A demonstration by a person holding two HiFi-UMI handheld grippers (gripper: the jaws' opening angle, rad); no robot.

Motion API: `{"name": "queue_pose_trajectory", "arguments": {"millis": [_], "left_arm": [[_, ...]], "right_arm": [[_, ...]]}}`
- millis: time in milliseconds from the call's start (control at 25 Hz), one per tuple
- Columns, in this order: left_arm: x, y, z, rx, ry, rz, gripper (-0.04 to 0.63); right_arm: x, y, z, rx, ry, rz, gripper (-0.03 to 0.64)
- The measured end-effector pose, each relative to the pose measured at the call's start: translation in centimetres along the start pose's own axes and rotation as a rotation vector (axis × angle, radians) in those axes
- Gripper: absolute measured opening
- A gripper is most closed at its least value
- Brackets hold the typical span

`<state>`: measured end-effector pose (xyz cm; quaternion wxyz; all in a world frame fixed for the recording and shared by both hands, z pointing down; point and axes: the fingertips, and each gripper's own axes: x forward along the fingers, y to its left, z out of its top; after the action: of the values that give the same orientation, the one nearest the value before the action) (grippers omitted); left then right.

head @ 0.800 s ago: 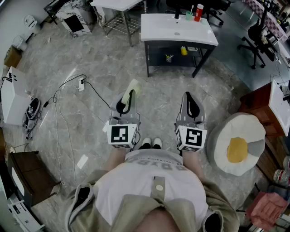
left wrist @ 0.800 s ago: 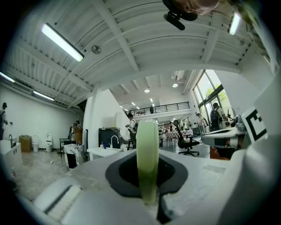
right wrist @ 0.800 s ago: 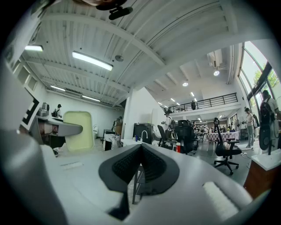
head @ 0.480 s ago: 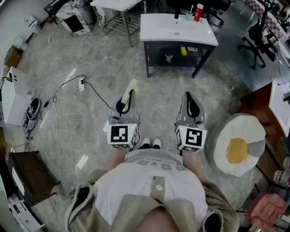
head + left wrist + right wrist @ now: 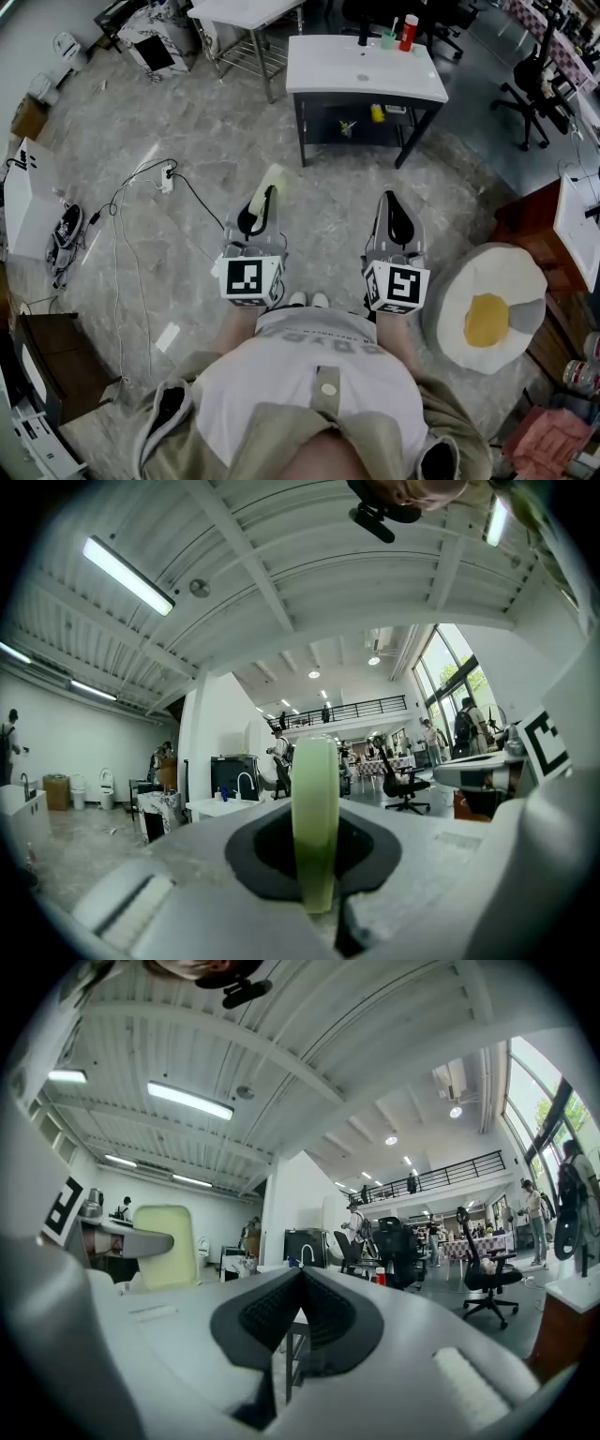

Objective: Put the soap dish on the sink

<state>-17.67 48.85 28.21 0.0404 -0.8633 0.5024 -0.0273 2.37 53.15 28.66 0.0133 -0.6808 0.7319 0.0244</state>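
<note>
From the head view, the left gripper [image 5: 265, 195] is clamping the pale green soap dish [image 5: 275, 177], with the sink [image 5: 366, 70] standing well ahead. In the left gripper view, the dish is standing edge-on between the jaws. In the right gripper view, the right gripper [image 5: 298, 1283] is pressing its jaws together.

The right gripper [image 5: 301, 1274] is closed, empty; the soap dish [image 5: 165, 1246] shows at left.
</note>
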Motion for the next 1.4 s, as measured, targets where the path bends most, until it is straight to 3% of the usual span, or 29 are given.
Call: {"name": "queue_pose_trajectory", "arguments": {"millis": [120, 240, 280, 600, 840, 1080, 1400], "left_arm": [[0.3, 0.0, 0.4, -0.002, -0.007, 0.023, 0.021], [0.5, 0.2, 0.6, -0.002, -0.009, 0.043, 0.021], [0.6, 0.3, 0.5, -0.001, -0.006, 0.048, 0.021], [1.0, 2.3, -1.8, -0.013, 0.063, 0.093, 0.021], [4.0, 3.0, -3.8, -0.029, 0.095, 0.051, 0.021], [9.0, 5.5, -3.5, -0.038, 0.067, 0.028, 0.021], [15.8, 10.1, -0.8, -0.022, -0.013, -0.003, 0.02]], "right_arm": [[-0.1, -1.1, 0.3, 0.051, -0.032, 0.014, 0.001], [0.0, -2.1, -0.2, 0.082, -0.034, 0.029, 0.22], [0.1, -2.5, -0.5, 0.087, -0.03, 0.027, 0.247], [1.1, -3.1, -3.1, 0.122, 0.028, 0.025, 0.255], [3.9, -2.2, -5.1, 0.138, 0.076, 0.035, 0.255], [8.8, -2.2, -5.1, 0.129, 0.072, 0.035, 0.255], [16.6, -2.6, -2.0, 0.092, -0.01, 0.001, 0.255]]}}
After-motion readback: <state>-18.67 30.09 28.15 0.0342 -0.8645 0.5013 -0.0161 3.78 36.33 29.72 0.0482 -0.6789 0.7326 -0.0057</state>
